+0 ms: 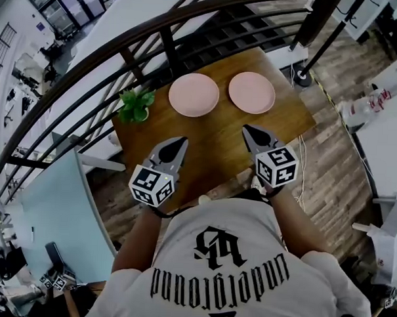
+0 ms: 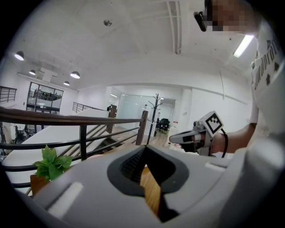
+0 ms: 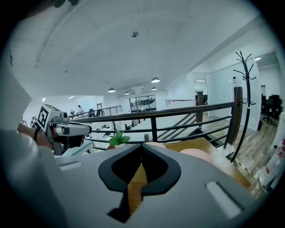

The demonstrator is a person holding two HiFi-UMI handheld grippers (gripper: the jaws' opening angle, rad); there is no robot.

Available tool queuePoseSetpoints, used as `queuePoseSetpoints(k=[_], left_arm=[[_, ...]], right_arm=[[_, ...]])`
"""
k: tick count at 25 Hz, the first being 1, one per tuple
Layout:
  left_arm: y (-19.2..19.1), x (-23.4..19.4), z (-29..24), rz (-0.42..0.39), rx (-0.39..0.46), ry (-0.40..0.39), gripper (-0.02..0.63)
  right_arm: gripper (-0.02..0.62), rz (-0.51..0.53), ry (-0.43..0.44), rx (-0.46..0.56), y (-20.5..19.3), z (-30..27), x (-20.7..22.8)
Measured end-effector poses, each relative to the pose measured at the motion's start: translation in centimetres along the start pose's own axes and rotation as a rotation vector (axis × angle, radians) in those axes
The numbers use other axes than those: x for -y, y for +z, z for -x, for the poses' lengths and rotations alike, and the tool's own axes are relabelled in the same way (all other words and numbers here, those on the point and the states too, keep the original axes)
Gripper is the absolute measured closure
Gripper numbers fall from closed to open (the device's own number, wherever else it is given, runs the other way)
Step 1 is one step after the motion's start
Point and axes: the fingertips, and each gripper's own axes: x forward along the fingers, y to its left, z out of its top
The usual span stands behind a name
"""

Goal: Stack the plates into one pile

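Stacking looks not yet begun: two round, matte pink dinner plates lie flat and side by side, apart from each other, on the far half of the brown wooden table [image 1: 215,155]. The left pink plate [image 1: 193,94] sits ahead of the left gripper [image 1: 179,142] fingertips and a little to their right. The right pink plate [image 1: 251,92] sits almost straight ahead of the right gripper [image 1: 250,132] fingertips. Both grippers hang over the table's near part, well short of the plates. Each has its fingers pressed together with only bare wood showing behind them, so neither holds anything. A potted green plant [image 1: 136,104] stands ahead and left of the left fingertips. The paired approach probably lets either hand lift a rim, but the jaws must part first.
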Motion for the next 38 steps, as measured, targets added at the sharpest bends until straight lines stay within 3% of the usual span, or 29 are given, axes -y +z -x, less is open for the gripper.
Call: queuePoseSetpoints(k=[11,27,38], left_arm=[[0.8,5.1,-8.8,-0.024,-0.021,-0.025,0.560],[1.6,10.7,-22.2,0.035,-0.032,0.171,0.560],[0.3,13.8,-26.6,0.063,-0.042,0.242,0.560]], right_arm=[[0.592,-0.026,-0.027,0.004,-0.8,4.0,10.4],[0.592,-0.022,0.124,-0.025,-0.3,5.2,28.0],[0.591,-0.017,0.182,-0.078,-2.4,6.0,33.8]])
